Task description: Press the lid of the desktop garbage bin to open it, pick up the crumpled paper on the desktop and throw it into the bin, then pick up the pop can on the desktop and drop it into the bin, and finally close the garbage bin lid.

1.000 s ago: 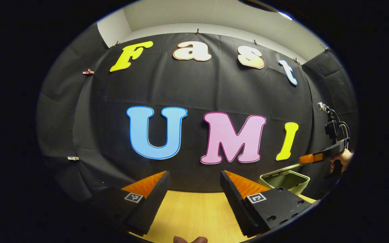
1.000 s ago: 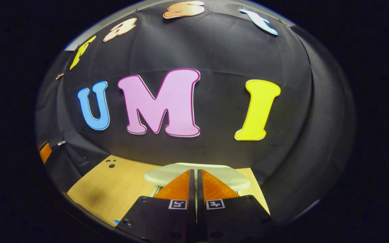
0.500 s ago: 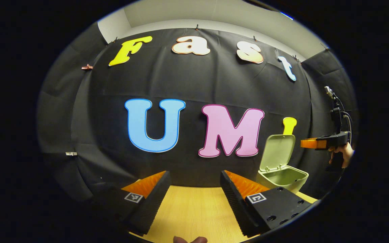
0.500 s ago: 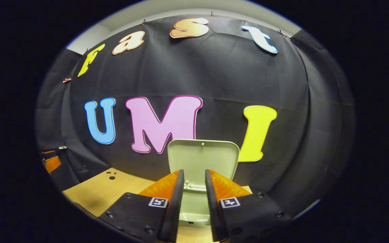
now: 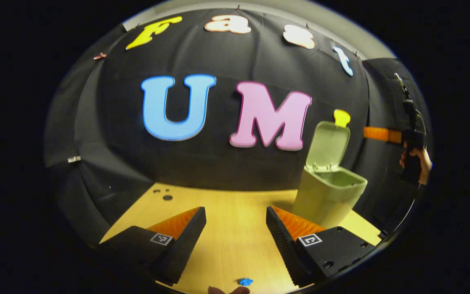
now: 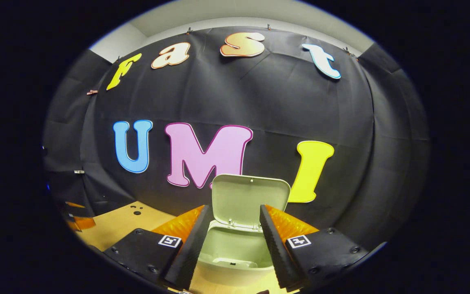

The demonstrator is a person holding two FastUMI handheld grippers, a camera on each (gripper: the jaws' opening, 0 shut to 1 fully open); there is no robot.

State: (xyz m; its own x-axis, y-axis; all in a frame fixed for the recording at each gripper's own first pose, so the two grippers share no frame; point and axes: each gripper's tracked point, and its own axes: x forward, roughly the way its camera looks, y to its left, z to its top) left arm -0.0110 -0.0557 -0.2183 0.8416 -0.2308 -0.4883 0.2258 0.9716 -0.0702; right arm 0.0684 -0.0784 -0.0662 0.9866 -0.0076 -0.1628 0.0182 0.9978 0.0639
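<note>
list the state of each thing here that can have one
garbage bin: upright on the table, open
lid: raised, standing upright at the back
left gripper: open, holding nothing
right gripper: open, holding nothing, bin seen between its fingers

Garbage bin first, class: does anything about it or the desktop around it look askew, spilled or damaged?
Nothing stands out. The garbage bin stands upright on the desktop, its lid tipped up and open, with no spill or damage in sight. Both grippers are open and hold nothing.
</note>
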